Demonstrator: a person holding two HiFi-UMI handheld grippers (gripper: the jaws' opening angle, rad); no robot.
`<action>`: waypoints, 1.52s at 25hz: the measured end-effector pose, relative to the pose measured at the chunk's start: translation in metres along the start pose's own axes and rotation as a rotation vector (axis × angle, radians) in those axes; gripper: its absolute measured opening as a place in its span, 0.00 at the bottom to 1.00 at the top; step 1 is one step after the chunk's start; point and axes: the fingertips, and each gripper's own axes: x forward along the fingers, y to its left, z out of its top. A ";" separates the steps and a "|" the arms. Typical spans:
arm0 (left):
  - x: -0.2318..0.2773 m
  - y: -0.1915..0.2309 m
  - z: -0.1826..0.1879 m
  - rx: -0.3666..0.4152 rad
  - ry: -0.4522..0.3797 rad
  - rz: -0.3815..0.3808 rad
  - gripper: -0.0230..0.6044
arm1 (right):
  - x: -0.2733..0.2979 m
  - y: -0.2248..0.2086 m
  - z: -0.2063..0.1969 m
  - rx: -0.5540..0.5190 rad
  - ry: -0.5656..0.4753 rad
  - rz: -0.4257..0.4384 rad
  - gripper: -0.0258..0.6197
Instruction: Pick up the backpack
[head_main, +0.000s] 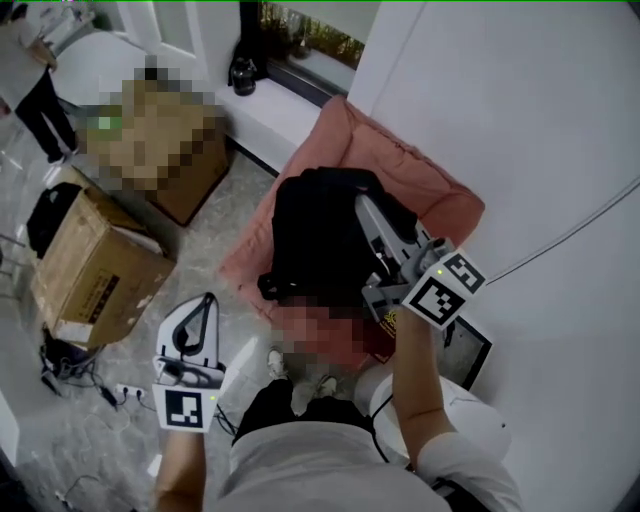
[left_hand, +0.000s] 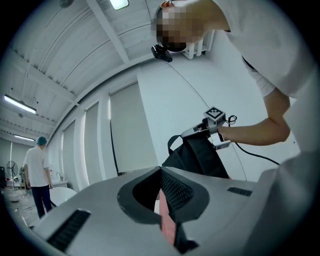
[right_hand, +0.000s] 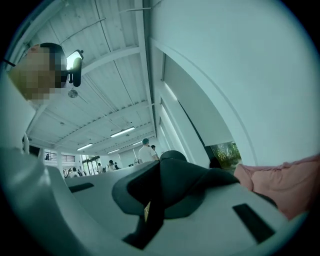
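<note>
Gripping the backpack (head_main: 310, 245) by its black strap (right_hand: 167, 187), right claw (head_main: 368, 212) clamped shut on it. Bag hangs above the pink cushion (head_main: 440, 200), looks clear of it. Left claw (head_main: 205, 300) closed, empty, off to the side. Lift looks nearly done. Next: hold grip, keep bag steady.

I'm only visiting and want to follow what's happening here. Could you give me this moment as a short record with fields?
who: a person with a hand-held gripper in each hand
right gripper: shut on the top of the black backpack, which hangs from it
backpack position: above a pink cushion by the white wall
left gripper: shut, holding nothing, off to the side
nearby: a cardboard box on the floor
</note>
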 end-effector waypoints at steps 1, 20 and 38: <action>-0.005 0.001 0.006 -0.002 -0.001 0.013 0.06 | -0.004 0.006 0.011 -0.017 -0.009 0.001 0.09; -0.080 -0.010 0.058 0.055 -0.067 0.139 0.06 | -0.160 0.087 0.157 -0.244 -0.157 -0.109 0.09; -0.090 -0.034 0.093 0.077 -0.107 0.150 0.06 | -0.332 0.088 0.184 -0.266 -0.222 -0.411 0.09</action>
